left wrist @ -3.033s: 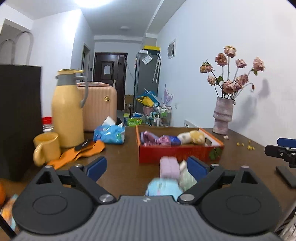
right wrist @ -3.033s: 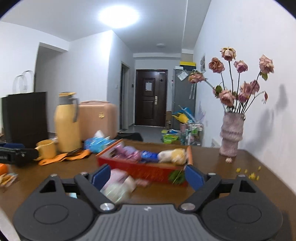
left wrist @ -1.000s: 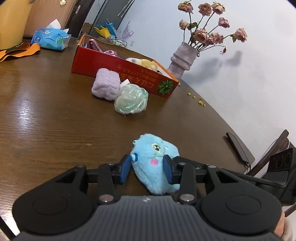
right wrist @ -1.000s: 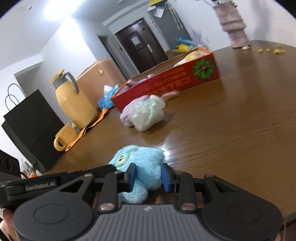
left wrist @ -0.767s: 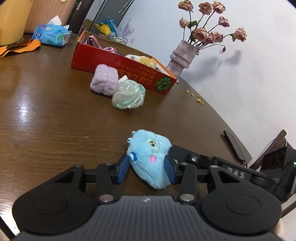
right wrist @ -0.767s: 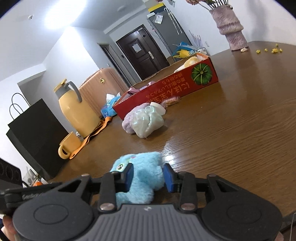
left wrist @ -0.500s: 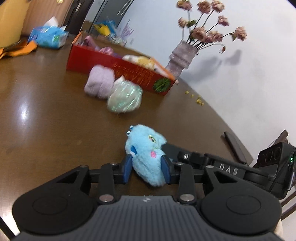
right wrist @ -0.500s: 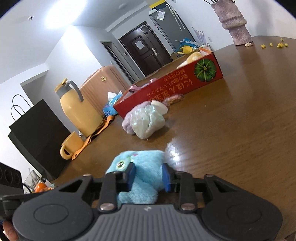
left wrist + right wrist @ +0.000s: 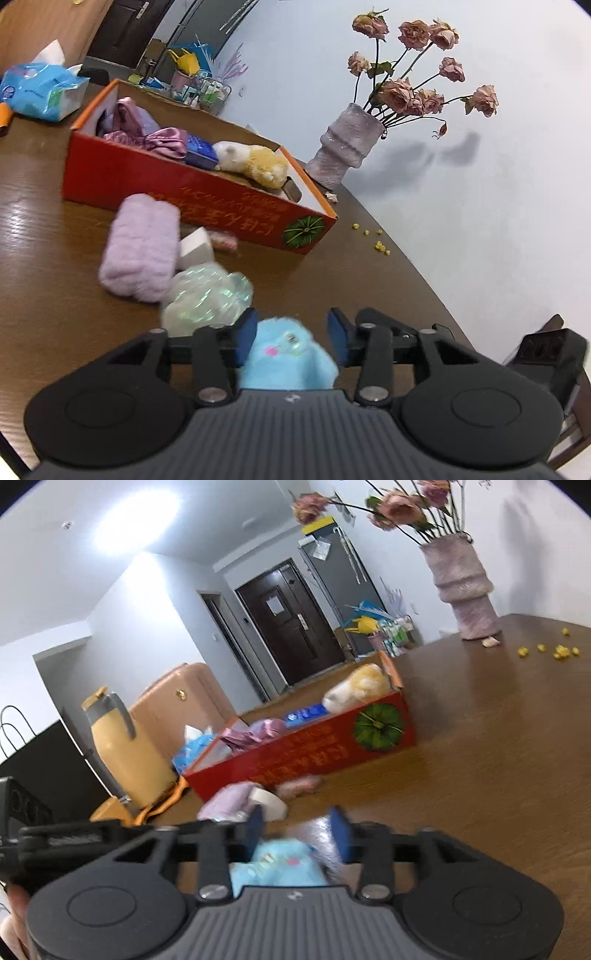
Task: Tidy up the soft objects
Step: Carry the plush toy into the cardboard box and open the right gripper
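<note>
A blue plush toy [image 9: 286, 360] sits between the pads of my left gripper [image 9: 291, 334], which is shut on it. It also shows in the right wrist view [image 9: 277, 867], where my right gripper [image 9: 297, 830] is shut on it too. Ahead on the wooden table lie an iridescent pouf [image 9: 207, 295], a lilac fuzzy roll [image 9: 142, 247] and a white sponge [image 9: 195, 245]. The red box [image 9: 192, 195] holds satin cloth, a blue pack and a yellow plush [image 9: 253, 164]. The box also shows in the right wrist view [image 9: 314, 755].
A vase of dried roses [image 9: 349, 146] stands behind the box, with yellow crumbs [image 9: 376, 242] nearby. A blue tissue pack [image 9: 40, 92] lies far left. A yellow thermos [image 9: 123, 753], a mug [image 9: 110, 810], a black bag [image 9: 44, 775] and a suitcase stand left.
Both grippers closed on the blue plush and have lifted it and carried it forward, nearer the pouf and the red box.
</note>
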Action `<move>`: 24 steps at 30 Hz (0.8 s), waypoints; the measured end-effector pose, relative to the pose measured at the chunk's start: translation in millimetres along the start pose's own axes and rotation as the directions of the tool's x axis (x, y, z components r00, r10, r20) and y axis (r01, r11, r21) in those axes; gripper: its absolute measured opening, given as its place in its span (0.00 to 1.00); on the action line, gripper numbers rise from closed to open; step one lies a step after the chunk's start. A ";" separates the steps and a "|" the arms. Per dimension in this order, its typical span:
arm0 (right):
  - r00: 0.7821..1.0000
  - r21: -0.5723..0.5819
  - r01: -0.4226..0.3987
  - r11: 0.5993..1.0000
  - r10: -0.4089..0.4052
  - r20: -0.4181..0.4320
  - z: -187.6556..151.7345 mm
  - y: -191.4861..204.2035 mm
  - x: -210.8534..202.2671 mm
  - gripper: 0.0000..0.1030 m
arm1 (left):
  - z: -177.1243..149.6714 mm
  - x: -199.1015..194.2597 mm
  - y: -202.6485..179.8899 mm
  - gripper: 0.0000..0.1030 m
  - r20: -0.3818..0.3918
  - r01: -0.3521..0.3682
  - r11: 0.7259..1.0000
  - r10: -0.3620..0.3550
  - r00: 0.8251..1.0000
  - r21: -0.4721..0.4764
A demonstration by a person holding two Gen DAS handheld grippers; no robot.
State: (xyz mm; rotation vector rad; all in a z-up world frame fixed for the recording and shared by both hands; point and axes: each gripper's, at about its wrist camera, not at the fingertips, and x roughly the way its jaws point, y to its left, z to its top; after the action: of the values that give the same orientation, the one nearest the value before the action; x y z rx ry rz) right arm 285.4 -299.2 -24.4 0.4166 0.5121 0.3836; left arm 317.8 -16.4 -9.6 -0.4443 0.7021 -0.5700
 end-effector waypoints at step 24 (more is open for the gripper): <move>0.999 -0.097 -0.039 0.995 0.040 0.009 59.1 17.6 6.0 0.29 | 41.9 28.5 -43.1 0.31 0.055 0.029 0.989 -0.037 0.998 0.143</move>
State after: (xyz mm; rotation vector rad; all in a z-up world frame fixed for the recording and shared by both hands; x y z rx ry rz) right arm 317.8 -298.3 28.4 0.3357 0.4729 0.4419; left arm 350.6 -59.0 29.6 -0.3382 0.5955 -0.6323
